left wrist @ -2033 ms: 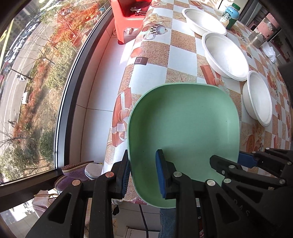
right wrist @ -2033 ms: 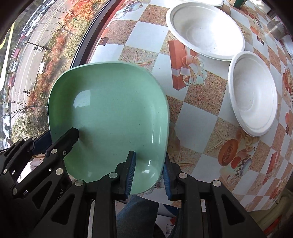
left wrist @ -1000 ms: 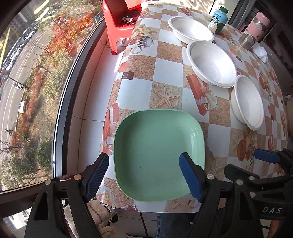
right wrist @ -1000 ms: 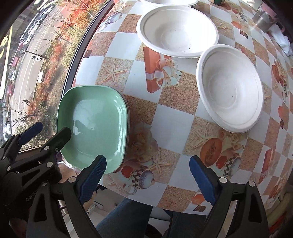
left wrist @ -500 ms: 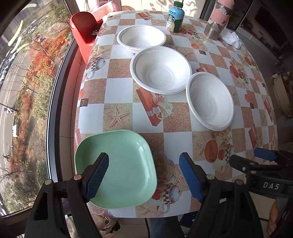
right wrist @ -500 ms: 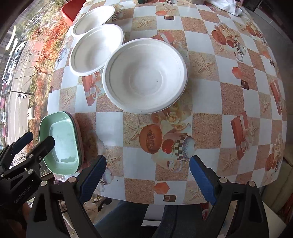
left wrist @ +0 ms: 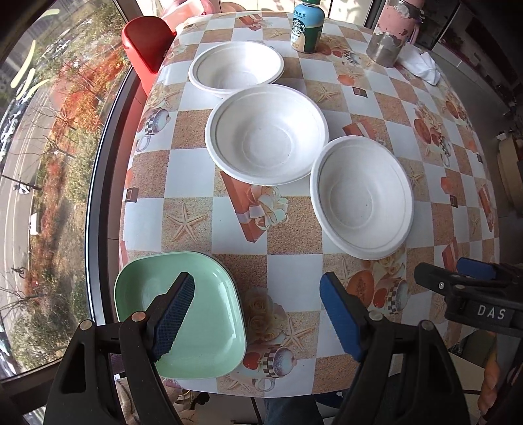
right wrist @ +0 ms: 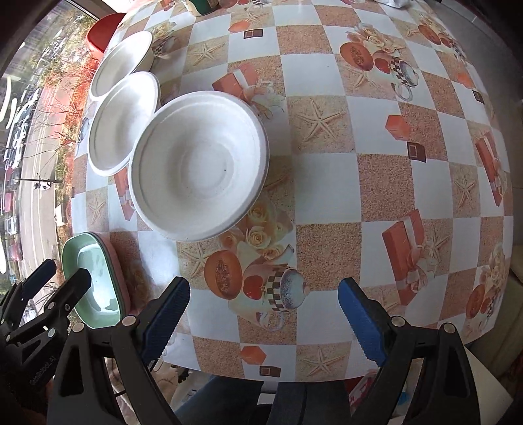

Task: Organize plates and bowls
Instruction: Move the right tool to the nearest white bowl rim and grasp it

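Observation:
A green square plate (left wrist: pixel 209 314) lies at the table's near left corner, stacked on a pink plate whose edge shows in the right wrist view (right wrist: pixel 119 274). Three white bowls run in a diagonal row: far (left wrist: pixel 236 67), middle (left wrist: pixel 266 134), near (left wrist: pixel 361 196). My left gripper (left wrist: pixel 258 317) is open and empty, raised above the near table edge, right of the green plate. My right gripper (right wrist: pixel 264 320) is open and empty above the near edge, in front of the near bowl (right wrist: pixel 199 163).
A green-capped bottle (left wrist: pixel 307 26), a pink jar (left wrist: pixel 390 32) and a crumpled tissue (left wrist: pixel 423 67) stand at the table's far end. A red stool (left wrist: pixel 147 42) sits by the window (left wrist: pixel 42 163) on the left. The checked tablecloth (right wrist: pixel 376 163) is bare to the right.
Both grippers let go of the green plate, opened wide and pulled back and up. The plate now rests on the near left corner; the right gripper swung right toward the near bowl.

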`<state>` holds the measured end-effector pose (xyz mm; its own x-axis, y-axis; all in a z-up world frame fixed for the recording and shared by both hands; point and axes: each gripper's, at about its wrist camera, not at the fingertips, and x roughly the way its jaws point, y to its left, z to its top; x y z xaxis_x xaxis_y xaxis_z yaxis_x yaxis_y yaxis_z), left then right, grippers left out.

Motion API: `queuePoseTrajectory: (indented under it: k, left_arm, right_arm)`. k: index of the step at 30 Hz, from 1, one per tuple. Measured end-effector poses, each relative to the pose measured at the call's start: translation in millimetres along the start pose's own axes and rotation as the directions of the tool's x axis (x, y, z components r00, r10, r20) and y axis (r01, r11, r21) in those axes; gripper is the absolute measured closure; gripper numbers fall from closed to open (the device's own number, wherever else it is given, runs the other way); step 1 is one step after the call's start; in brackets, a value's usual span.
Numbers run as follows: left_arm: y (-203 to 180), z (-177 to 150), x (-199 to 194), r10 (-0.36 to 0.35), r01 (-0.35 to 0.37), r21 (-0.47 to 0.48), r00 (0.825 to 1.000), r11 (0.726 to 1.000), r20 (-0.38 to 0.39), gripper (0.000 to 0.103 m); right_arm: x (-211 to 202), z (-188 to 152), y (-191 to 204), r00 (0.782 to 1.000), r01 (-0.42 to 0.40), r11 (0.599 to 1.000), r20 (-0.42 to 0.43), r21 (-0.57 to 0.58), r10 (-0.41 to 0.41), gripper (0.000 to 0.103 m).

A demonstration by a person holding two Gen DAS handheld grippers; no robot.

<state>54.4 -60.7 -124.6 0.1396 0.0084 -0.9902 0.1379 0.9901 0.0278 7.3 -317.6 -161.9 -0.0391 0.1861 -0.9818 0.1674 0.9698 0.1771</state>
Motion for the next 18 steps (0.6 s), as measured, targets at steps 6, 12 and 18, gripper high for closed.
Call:
queuePoseTrajectory:
  k: [6, 12, 18]
  left_arm:
    - [-9, 20, 8, -0.002, 0.001, -0.039, 1.000, 0.999, -0.017, 0.021]
    - [-10, 38, 29, -0.019, 0.014, -0.103, 0.999, 0.995, -0.049, 0.021]
    - [-21, 56, 48, 0.007, -0.014, -0.094, 0.997, 0.996, -0.073, 0.021]
  right_arm:
    - [0, 26, -12, 1.000, 0.006, 1.000, -0.010, -0.014, -0.006, 0.010]
    - [10, 53, -11, 1.000, 0.024, 0.999, -0.017, -0.045, -0.024, 0.010]
    - [25, 83, -5, 0.999, 0.029, 0.997, -0.027, -0.065, -0.031, 0.010]
